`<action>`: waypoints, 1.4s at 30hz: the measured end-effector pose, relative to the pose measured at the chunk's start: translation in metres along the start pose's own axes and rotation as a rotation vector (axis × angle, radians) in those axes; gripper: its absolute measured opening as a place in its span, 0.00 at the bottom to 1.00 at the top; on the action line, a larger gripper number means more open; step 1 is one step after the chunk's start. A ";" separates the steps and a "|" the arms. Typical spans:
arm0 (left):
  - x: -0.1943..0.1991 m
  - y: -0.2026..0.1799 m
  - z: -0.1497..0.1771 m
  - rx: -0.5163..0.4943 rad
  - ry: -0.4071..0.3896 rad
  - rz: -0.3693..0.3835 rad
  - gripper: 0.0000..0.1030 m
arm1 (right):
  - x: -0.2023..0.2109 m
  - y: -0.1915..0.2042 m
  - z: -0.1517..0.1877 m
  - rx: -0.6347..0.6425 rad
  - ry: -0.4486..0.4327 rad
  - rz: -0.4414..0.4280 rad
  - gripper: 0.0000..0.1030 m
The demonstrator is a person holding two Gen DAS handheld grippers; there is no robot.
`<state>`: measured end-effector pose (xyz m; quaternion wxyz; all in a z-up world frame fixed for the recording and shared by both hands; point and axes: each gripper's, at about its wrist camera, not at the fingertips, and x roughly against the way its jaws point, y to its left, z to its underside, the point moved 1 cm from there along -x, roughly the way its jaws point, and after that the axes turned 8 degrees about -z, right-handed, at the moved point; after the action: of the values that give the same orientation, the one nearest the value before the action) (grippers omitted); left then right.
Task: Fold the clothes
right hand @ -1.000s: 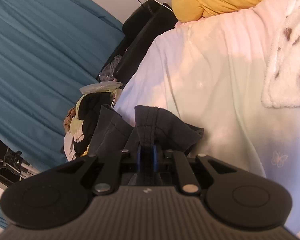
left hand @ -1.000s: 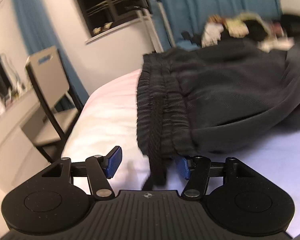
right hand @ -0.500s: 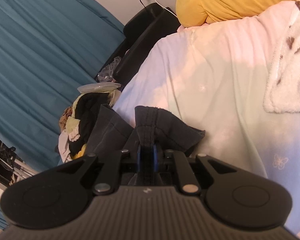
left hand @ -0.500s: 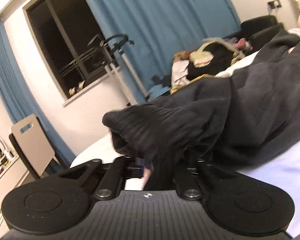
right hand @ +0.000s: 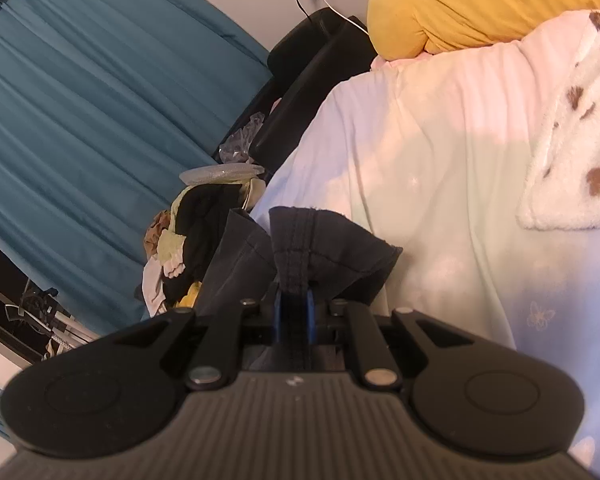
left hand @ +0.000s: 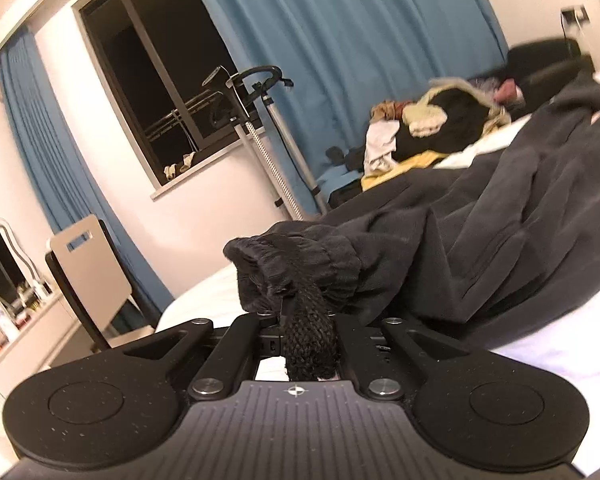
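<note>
Black trousers (left hand: 480, 248) pinched in both tools, left (left hand: 300, 316) and right (right hand: 294, 312).

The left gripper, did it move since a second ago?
Yes. The left gripper shut on the black pants' waistband and lifted it; the window now fills more of its view.

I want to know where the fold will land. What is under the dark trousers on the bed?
Under the dark trousers lies the pale bedsheet, visible at their edge. Whatever lies beneath their middle is covered. The left gripper pinches the waistband, the right gripper a hem.
</note>
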<state>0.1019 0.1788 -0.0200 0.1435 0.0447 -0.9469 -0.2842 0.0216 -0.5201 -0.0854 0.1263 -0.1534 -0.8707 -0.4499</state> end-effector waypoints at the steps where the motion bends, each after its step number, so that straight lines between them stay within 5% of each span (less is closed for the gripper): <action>1: -0.006 -0.001 0.000 -0.023 0.012 -0.005 0.14 | 0.000 0.001 0.000 0.003 0.002 -0.001 0.13; 2: -0.012 -0.003 0.001 -0.048 0.024 -0.010 0.18 | 0.001 0.001 0.001 0.006 0.003 -0.002 0.13; 4: -0.023 -0.005 0.003 -0.089 0.042 -0.024 0.54 | 0.002 0.002 0.002 0.012 0.007 -0.003 0.13; 6: -0.034 -0.001 0.005 -0.088 0.047 -0.044 0.74 | 0.002 0.003 0.002 0.020 0.011 -0.005 0.13; 8: -0.041 0.004 0.008 -0.071 0.047 -0.015 0.74 | -0.004 0.007 0.006 0.058 0.022 0.005 0.13; 11: -0.046 0.003 0.007 -0.083 0.011 0.058 0.70 | -0.013 0.010 0.010 0.096 0.037 0.017 0.13; 14: -0.043 -0.007 -0.001 -0.149 -0.047 0.130 0.51 | -0.023 0.008 0.014 0.106 0.047 0.040 0.13; 19: -0.032 -0.042 -0.009 -0.569 -0.280 0.199 0.51 | -0.041 0.007 0.021 0.108 0.073 0.065 0.13; 22: -0.030 -0.050 -0.022 -0.645 -0.343 0.286 0.51 | -0.044 0.006 0.022 0.119 0.076 0.076 0.13; 26: -0.052 -0.050 -0.033 -0.645 -0.255 0.313 0.52 | -0.048 0.006 0.024 0.134 0.079 0.090 0.13; 32: -0.073 -0.027 -0.043 -0.508 -0.084 0.325 0.51 | -0.050 0.004 0.024 0.143 0.075 0.104 0.13; 37: -0.068 -0.027 -0.047 -0.449 0.015 0.395 0.19 | -0.035 -0.001 0.018 0.104 0.034 0.086 0.13; 40: -0.055 -0.024 -0.047 -0.412 0.043 0.389 0.11 | -0.026 -0.004 0.014 0.081 0.010 0.076 0.13; 42: -0.048 -0.003 -0.049 -0.261 0.070 0.365 0.11 | -0.021 -0.006 0.011 0.065 -0.006 0.069 0.13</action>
<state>0.1626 0.1588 0.0059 0.2300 -0.1362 -0.8890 -0.3718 0.0374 -0.5176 -0.1036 0.1438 -0.1804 -0.8794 -0.4164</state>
